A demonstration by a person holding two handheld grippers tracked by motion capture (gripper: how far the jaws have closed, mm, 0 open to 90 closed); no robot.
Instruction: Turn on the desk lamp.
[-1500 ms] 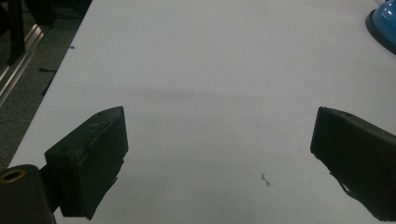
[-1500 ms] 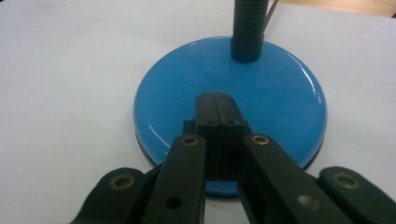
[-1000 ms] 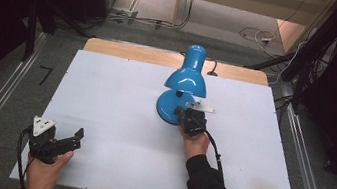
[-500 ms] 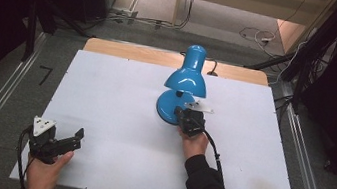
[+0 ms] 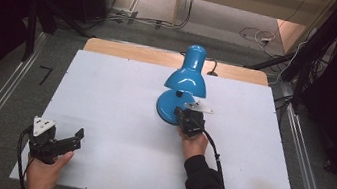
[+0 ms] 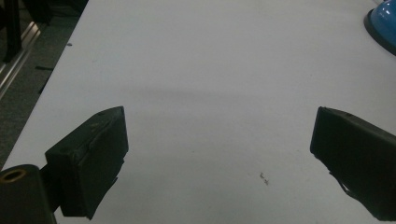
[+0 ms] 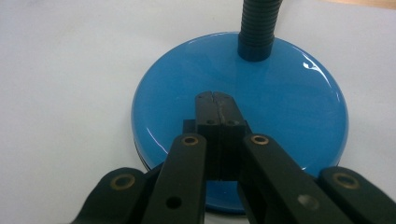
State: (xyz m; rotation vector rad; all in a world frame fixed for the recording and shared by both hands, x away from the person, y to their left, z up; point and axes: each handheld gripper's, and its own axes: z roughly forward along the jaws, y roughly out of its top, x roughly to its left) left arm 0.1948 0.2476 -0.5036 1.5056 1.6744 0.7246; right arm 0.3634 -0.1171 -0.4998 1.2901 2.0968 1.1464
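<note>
Right tongs [image 7: 214, 99] closed, left tongs [image 6: 219, 154] agape

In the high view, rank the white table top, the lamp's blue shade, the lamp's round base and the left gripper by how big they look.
1. White table top, by far the largest.
2. Lamp's blue shade.
3. Lamp's round base, partly covered by the shade and the shut right gripper, so its place is unsure.
4. Left gripper; it looks about as big as the base.

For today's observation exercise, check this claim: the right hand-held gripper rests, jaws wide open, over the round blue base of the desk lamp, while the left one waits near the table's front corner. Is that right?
One detail is wrong. The right hand-held gripper has its jaws shut together, not wide open, as the right gripper view shows. It is over the lamp base, and the left hand-held gripper waits near the table's front corner.
</note>
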